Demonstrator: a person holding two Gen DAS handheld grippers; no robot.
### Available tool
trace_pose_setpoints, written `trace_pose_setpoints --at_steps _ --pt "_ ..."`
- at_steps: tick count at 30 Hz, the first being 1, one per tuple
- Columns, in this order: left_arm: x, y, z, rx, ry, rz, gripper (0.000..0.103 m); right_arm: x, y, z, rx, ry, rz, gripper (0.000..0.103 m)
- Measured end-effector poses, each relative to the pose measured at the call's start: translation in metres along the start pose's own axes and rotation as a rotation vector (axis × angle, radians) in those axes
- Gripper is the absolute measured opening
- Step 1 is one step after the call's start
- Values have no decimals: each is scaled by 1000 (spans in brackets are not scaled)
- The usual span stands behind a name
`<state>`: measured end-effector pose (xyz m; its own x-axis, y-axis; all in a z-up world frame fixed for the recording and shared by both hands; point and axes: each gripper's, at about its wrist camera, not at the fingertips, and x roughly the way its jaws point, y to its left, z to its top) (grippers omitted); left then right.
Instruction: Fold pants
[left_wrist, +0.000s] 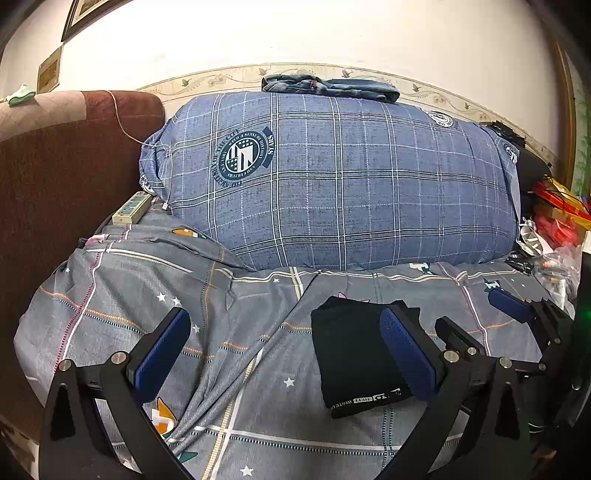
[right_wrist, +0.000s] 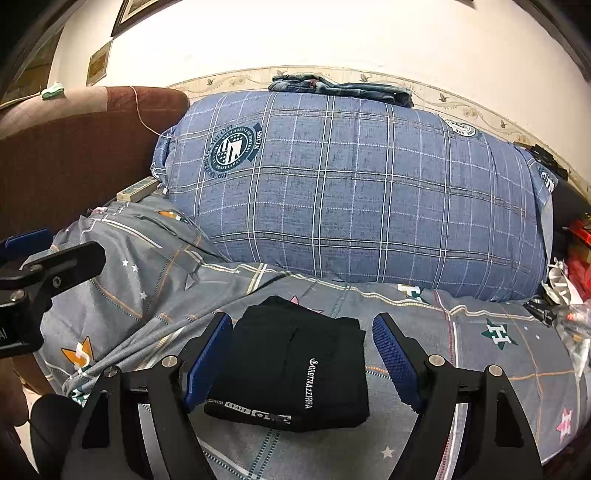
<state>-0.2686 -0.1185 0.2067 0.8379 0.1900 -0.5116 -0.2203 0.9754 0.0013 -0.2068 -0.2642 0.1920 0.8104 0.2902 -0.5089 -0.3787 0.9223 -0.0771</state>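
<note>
The black pants (right_wrist: 295, 365) lie folded into a small rectangle on the grey star-print bed sheet (right_wrist: 480, 354), white lettering facing up. They also show in the left wrist view (left_wrist: 354, 354). My right gripper (right_wrist: 301, 350) is open and empty, its blue pads either side of the folded pants and just above them. My left gripper (left_wrist: 286, 347) is open and empty, to the left of the pants; its right pad overlaps the pants' right part in view. The right gripper (left_wrist: 476, 317) also shows at the right of the left wrist view.
A big blue plaid bundle (left_wrist: 332, 177) fills the back of the bed, with folded jeans (left_wrist: 328, 86) on top. A brown headboard (left_wrist: 55, 177) stands at the left, a power strip (left_wrist: 131, 208) beside it. Red clutter and plastic bags (left_wrist: 554, 229) sit at the right.
</note>
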Motion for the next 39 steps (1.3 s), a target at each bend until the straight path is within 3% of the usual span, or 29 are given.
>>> trace_pose_setpoints --at_steps 14,26,31,36,39 --pt "3 -3 3 26 -15 -19 103 2 2 3 -4 -5 -4 80" --pt "24 5 6 18 -7 -37 103 27 6 4 -13 29 -2 80" --pt "42 7 -3 -5 49 -64 103 42 2 -1 4 55 -2 80" --pt "56 11 -14 -96 129 -90 103 49 -15 -12 22 82 -46 80" --pt "54 7 -15 -101 134 -116 103 53 -27 -18 43 105 -52 80"
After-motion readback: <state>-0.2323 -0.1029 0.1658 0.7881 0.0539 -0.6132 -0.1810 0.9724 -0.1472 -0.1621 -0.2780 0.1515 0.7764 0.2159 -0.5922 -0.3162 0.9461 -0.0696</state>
